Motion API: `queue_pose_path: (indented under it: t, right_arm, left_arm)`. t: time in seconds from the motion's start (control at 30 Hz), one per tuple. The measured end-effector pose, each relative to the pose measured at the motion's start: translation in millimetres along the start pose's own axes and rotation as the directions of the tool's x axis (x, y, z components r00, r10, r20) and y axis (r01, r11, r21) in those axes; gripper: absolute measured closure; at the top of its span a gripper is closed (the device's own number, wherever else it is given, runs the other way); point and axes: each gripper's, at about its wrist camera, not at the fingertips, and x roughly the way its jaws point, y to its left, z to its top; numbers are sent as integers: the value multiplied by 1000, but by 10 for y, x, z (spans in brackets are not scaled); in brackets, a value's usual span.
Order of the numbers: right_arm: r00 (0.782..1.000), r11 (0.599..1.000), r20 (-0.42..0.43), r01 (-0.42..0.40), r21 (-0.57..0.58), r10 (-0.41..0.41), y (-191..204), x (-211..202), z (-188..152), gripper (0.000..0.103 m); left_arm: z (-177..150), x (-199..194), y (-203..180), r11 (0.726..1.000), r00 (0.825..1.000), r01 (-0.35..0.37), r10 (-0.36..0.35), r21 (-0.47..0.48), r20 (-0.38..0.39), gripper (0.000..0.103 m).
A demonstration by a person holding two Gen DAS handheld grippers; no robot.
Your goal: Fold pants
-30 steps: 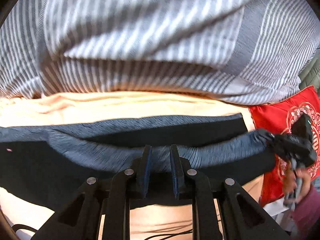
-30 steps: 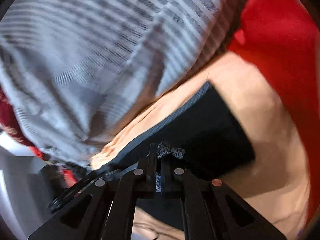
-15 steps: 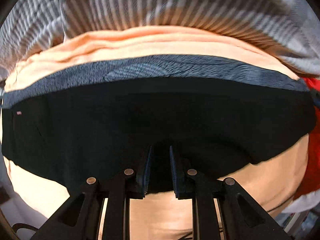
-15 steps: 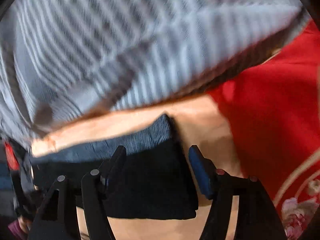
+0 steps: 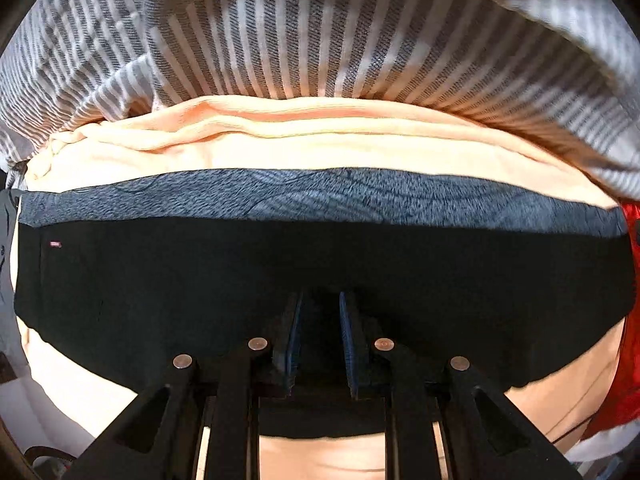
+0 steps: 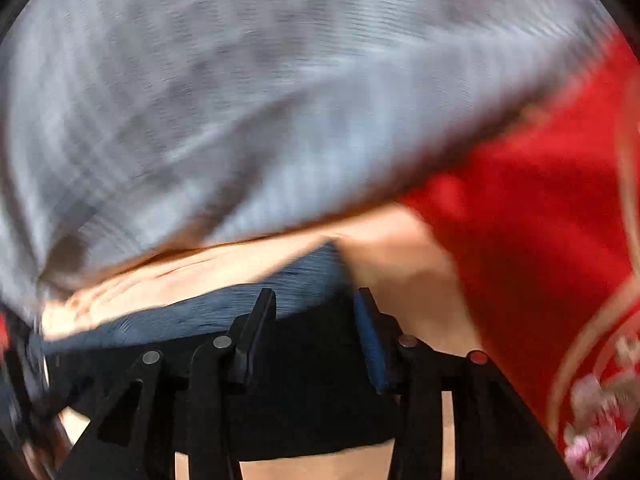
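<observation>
Black pants (image 5: 320, 272) lie folded into a wide flat band across the peach sheet (image 5: 280, 152), w/ a heathered blue-grey waistband strip (image 5: 320, 196) along the band's 12 o'clock edge. In the left wrist view the band fills the mid frame from 9 to 3. Only label in sight: a tiny pinkish tag (image 5: 55, 244) on the black cloth at approx 9 o'clock, too small to read. No other writing legible.

Left gripper (image 5: 319, 320) points straight down over the pants, clenched; its blue-lined fingers (image 5: 294, 332) stand narrow w/ black cloth pinched between them near the band's 6 o'clock edge.

Right gripper (image 6: 314, 320) tilts steeply down at the pants' end (image 6: 304, 380), frame blurred. Its jaws have just been closing partway after releasing; they stand apart now, black cloth lying below and between them but the pads not pressing on it: released. Blue pad of one finger (image 6: 370, 344) shows at approx 2 o'clock of the gap.

Edges: in the right wrist view the pants' corner, waistband strip (image 6: 304, 284) included, ends just at 12 o'clock of the jaws; bare sheet (image 6: 400, 280) beyond it toward 3. A grey-striped blanket (image 5: 360, 48) heaps along the sheet at 12 o'clock, near but apart from the waistband, a strip of peach between. A red cloth (image 6: 540, 220) w/ gold trim and a floral motif lies at 3 o'clock, just beside the sheet. Open sheet also shows at 6 o'clock of the band, either side of the left gripper's frame.
</observation>
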Motion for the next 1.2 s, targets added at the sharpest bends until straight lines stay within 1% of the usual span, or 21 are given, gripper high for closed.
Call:
queue_pose_path:
  t: [0.07,0.1,0.13,0.17,0.2,0.23,0.27,0.3,0.37,0.4,0.5,0.6,0.73,0.77,0.8,0.83,0.9,0.97,1.07,1.13,1.2]
  right_arm:
    - [999,1000,-34,11,-12,-11,56,171,49,66]
    - [996,998,-47,69,-11,-69,11,275,57,67]
    - [992,994,-58,110,1,-110,-63,355,63,74]
    - [992,992,-60,118,38,-115,-190,392,48,101]
    - [996,993,-43,76,95,-73,-321,359,37,103]
    - [999,988,-39,42,150,-36,-417,304,26,103]
    - [999,985,-36,37,167,-31,-445,242,9,103]
    - [998,986,-33,60,156,-56,-435,165,-11,103]
    - [990,981,-29,137,136,-135,-406,19,-86,93]
    - [994,980,-14,109,169,-109,-435,-94,-179,91]
    - [997,971,-4,75,225,-77,-488,-281,-443,90]
    - [997,965,2,74,251,-77,-549,-434,-715,90]
    - [994,971,-4,106,213,-107,-540,-407,-935,90]
    - [992,972,-23,125,198,-123,-642,-371,-1014,90]
    - [988,969,-63,152,196,-142,-687,-279,-1036,90]
    - [988,964,-83,149,221,-133,-768,-229,-1059,90]
    - [992,944,-76,116,310,-97,-933,-281,-1108,70]
    - [994,937,-57,106,333,-92,-959,-407,-1132,70]
    - [996,954,-4,87,286,-90,-815,-581,-1097,70]
    - [998,971,40,40,234,-51,-587,-650,-1028,70]
    - [999,985,44,-14,171,6,-327,-551,-963,70]
  left_arm:
    - [72,39,-64,1000,1000,-2,2,8,14,83]
    - [89,56,-94,1000,1000,-9,9,18,18,83]
    - [72,77,-181,999,1000,-21,21,30,17,83]
    - [74,112,-200,999,1000,-30,30,39,10,83]
    - [76,146,-181,999,999,-33,33,41,-3,83]
    - [73,154,-159,999,999,-32,32,39,-8,83]
    - [49,153,-125,999,1000,-30,30,38,-8,83]
    - [45,127,-112,998,999,-32,32,46,-1,83]
    - [27,82,-159,997,1000,-25,25,68,5,83]
    - [13,44,-190,997,1000,-10,9,78,9,83]
    - [21,-74,-530,984,998,47,-54,169,37,83]
    - [40,-107,-1013,953,994,66,-89,297,63,83]
    - [53,12,-1489,927,991,109,-131,359,36,83]
    - [-11,30,-1627,922,991,113,-131,370,25,83]
    - [-53,129,-1723,915,993,101,-115,391,11,83]
    - [-89,193,-1767,911,996,80,-93,406,12,83]
    - [-178,200,-1807,897,996,21,-59,442,71,83]
    - [-234,157,-1830,887,996,8,-46,463,71,83]
    - [-230,15,-1809,908,997,48,-67,415,31,83]
    - [-69,-68,-1606,932,995,43,-71,359,64,83]
    - [61,-80,-1360,952,995,31,-58,304,82,83]
